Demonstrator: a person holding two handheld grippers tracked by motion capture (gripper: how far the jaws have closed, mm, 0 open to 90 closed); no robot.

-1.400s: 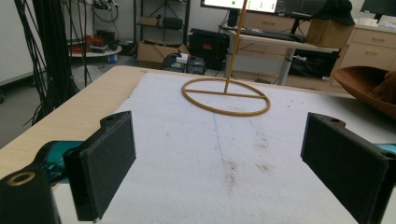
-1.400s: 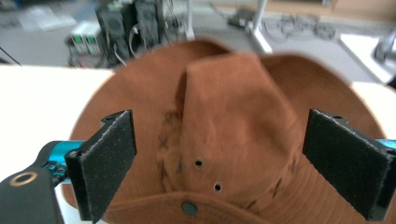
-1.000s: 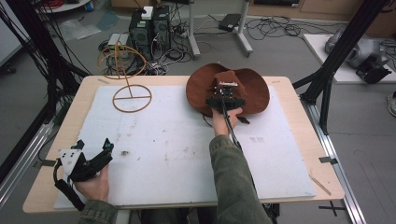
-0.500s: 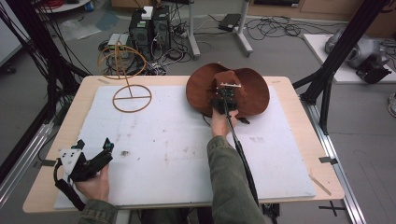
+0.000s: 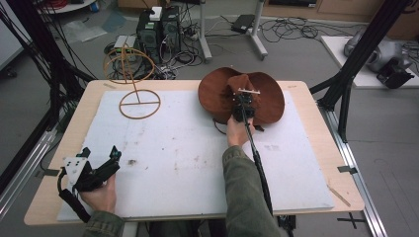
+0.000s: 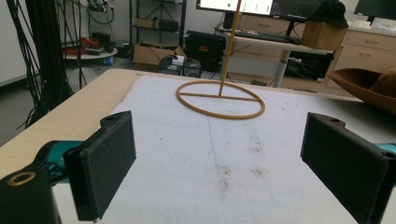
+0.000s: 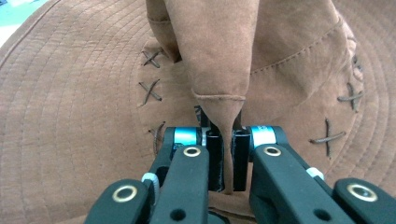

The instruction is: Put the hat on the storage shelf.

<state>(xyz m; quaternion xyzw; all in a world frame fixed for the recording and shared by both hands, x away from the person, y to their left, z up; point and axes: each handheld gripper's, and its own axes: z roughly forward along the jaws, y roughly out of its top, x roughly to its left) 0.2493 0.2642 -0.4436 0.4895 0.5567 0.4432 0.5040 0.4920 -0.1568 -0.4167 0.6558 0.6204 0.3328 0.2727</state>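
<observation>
Pinching a fold of the brown suede hat [image 7: 93, 116], the right gripper [image 7: 227, 154] has its jaws closed tight on the crown fabric at the far side of the table [image 5: 306, 89]. Cross stitches ring the crown; no label or writing is readable. Down at the near left corner, the left gripper [image 6: 219, 163] hangs with jaws wide apart over the white mat [image 5: 188, 148], facing the wire hat stand [image 6: 220, 98].
</observation>
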